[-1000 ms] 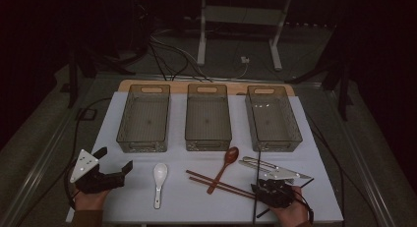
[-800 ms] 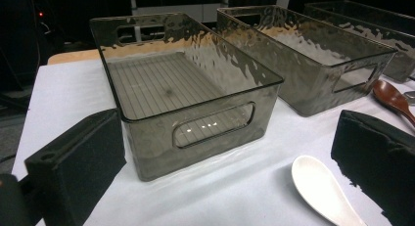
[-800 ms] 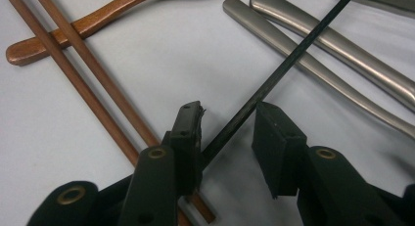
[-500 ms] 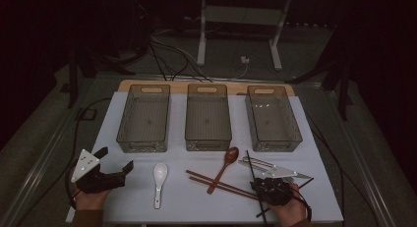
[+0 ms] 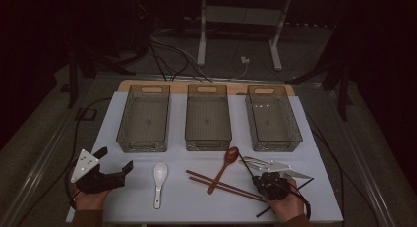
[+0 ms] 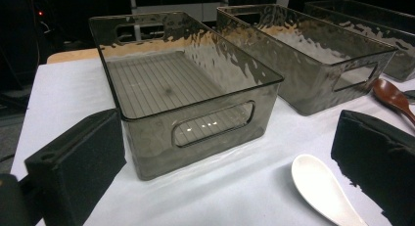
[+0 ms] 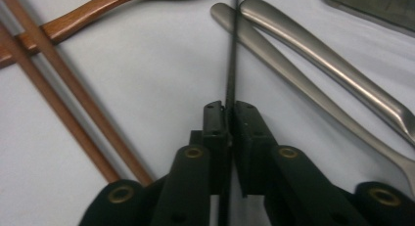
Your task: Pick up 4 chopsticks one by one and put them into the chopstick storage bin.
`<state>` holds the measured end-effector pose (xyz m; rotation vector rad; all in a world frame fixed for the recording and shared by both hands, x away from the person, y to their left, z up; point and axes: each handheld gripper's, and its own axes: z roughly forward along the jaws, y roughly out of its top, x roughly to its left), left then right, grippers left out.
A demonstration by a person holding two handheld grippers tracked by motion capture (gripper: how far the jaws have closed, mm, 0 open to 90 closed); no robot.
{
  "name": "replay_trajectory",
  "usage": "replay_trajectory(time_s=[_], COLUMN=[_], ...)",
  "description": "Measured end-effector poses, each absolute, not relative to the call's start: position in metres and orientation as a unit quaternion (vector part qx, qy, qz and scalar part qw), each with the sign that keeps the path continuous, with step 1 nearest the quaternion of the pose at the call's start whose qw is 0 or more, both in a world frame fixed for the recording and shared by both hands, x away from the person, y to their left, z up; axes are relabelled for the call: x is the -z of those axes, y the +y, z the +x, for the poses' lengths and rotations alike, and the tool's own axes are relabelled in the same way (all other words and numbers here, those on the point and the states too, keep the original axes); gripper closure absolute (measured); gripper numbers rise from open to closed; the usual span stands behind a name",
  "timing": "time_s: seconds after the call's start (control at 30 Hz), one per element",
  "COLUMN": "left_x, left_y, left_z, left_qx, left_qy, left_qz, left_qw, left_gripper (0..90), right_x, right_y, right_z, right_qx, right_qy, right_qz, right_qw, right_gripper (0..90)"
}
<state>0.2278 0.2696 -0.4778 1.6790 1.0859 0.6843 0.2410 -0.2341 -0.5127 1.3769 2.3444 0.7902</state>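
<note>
The left hand-held gripper [image 5: 117,159] hovers low over the white worktop [image 5: 196,207], well to the left of the middle clear smoked-plastic bin [image 5: 208,141] and nearer the person. Its jaws are spread with nothing between them. A white ceramic soup spoon [image 5: 158,180] lies just in front of that bin's left corner. A brown wooden spoon [image 5: 223,168] and a pair of brown wooden chopsticks [image 5: 221,184] lie in front of its right corner.

Farther right, the right hand-held gripper [image 7: 229,108] has just been closing its jaws. They now pinch a thin black rod [image 7: 231,50] – probably a chopstick – lying flat beside two steel utensil handles [image 7: 303,50]. With the grip apparently made, the rod looks ready to be lifted towards a bin – all three look empty.
</note>
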Motion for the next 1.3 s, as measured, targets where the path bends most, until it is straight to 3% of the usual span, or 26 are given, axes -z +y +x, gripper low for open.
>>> replay_trajectory(time_s=[0.77, 1.3], left_x=[0.474, 0.464], left_y=[0.263, 0.222], left_z=[0.229, 0.239], left_qx=[-0.268, -0.237], left_qy=[0.446, 0.424], left_qz=[0.688, 0.700], left_qw=[0.506, 0.524], left_gripper=[0.6, 0.6], right_x=[0.474, 0.451], right_y=[-0.255, -0.222], right_z=[0.248, 0.273], right_qx=[-0.370, -0.415], right_qy=[0.760, 0.756], right_qz=[0.498, 0.467], right_qw=[0.193, 0.195], right_gripper=[86.5, 86.5])
